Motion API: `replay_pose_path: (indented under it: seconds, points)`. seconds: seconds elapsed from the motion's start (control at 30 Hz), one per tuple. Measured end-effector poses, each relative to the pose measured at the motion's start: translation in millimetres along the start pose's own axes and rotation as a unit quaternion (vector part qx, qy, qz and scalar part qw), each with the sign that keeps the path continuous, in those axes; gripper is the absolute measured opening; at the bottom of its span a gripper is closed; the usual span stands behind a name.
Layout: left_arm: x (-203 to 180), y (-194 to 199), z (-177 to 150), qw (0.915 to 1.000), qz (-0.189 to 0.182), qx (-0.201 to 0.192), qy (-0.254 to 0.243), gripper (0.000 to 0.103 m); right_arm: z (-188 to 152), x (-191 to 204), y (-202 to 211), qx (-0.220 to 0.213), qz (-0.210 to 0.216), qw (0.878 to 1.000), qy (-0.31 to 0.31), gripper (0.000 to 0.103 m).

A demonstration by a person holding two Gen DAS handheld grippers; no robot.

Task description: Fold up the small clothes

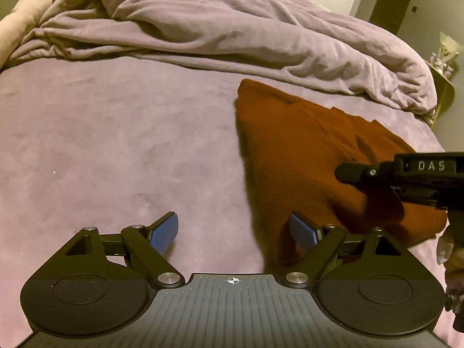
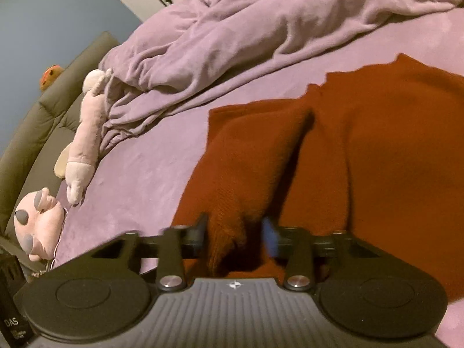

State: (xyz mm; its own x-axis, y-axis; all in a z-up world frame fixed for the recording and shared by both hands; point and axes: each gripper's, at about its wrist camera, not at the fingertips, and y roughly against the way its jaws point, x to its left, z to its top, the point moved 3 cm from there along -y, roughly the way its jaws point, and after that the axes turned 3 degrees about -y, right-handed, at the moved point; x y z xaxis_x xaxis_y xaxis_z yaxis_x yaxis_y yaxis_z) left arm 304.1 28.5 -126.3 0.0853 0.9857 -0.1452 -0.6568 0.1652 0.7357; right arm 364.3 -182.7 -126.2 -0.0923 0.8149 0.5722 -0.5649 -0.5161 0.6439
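Note:
A rust-red knitted garment (image 1: 298, 150) lies partly folded on the purple bed sheet (image 1: 116, 145). My left gripper (image 1: 233, 232) is open and empty, with its blue pads (image 1: 165, 232) apart, low over the sheet at the garment's near left edge. My right gripper (image 1: 362, 174) comes in from the right over the garment. In the right wrist view the right gripper (image 2: 237, 232) has a bunched fold of the red garment (image 2: 377, 159) between its fingers; the frame is blurred there, so a firm grip is unclear.
A crumpled purple duvet (image 1: 232, 29) lies heaped across the far side of the bed. Pink plush toys (image 2: 84, 133) lie by a grey headboard (image 2: 43, 121) at the left of the right wrist view. A nightstand (image 1: 443, 66) with small items stands far right.

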Motion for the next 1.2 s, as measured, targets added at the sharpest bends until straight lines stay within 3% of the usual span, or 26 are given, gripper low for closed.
replay_pose_path:
  seconds: [0.1,0.17,0.27,0.33,0.43,0.53,0.6,0.7,0.9,1.03,1.2]
  points:
    - [-0.7,4.9,5.7,0.9997,0.012,-0.019,0.001,0.089,-0.6,8.6,14.6,-0.040,-0.039,0.997,0.054,0.012]
    - [-1.3,4.6,10.5,0.9993,0.024,-0.029,-0.002,0.090,1.5,4.0,25.9,-0.059,-0.057,0.995,0.055,0.011]
    - [-5.6,-6.9,13.8,0.9995,0.022,-0.019,0.010,0.090,0.9,-10.1,33.0,-0.063,-0.082,0.993,0.050,0.011]
    - [-13.1,-20.2,12.4,0.9999,0.009,0.009,0.008,0.089,-5.0,-16.1,26.6,-0.052,-0.104,0.991,0.061,0.011]
    - [-19.6,-30.7,8.0,0.9993,0.032,0.021,-0.002,0.087,-10.0,-20.0,16.5,-0.028,-0.107,0.991,0.070,0.012]
    - [-17.1,-29.5,5.5,0.9994,0.029,0.021,0.007,0.087,-6.7,-20.0,31.3,-0.047,-0.112,0.990,0.076,0.032]
    - [-14.6,-30.5,5.7,0.9993,0.024,0.024,0.015,0.087,-3.7,-27.9,40.8,-0.061,-0.115,0.989,0.066,0.054]
    - [-15.5,-31.3,6.2,0.9993,0.022,0.025,0.015,0.087,2.1,-45.0,41.0,-0.054,-0.105,0.993,0.025,0.060]
    - [-14.4,-31.4,5.7,0.9993,0.023,0.026,0.013,0.087,7.7,-73.0,17.2,-0.016,-0.020,0.997,-0.076,0.061]
    - [-13.9,-31.7,6.1,0.9993,0.020,0.028,0.013,0.087,10.0,-65.0,16.5,-0.023,0.024,0.996,-0.077,0.057]
    - [-14.3,-31.7,6.1,0.9994,0.021,0.026,0.012,0.087,13.7,-50.7,14.6,-0.032,0.025,0.998,-0.050,0.053]
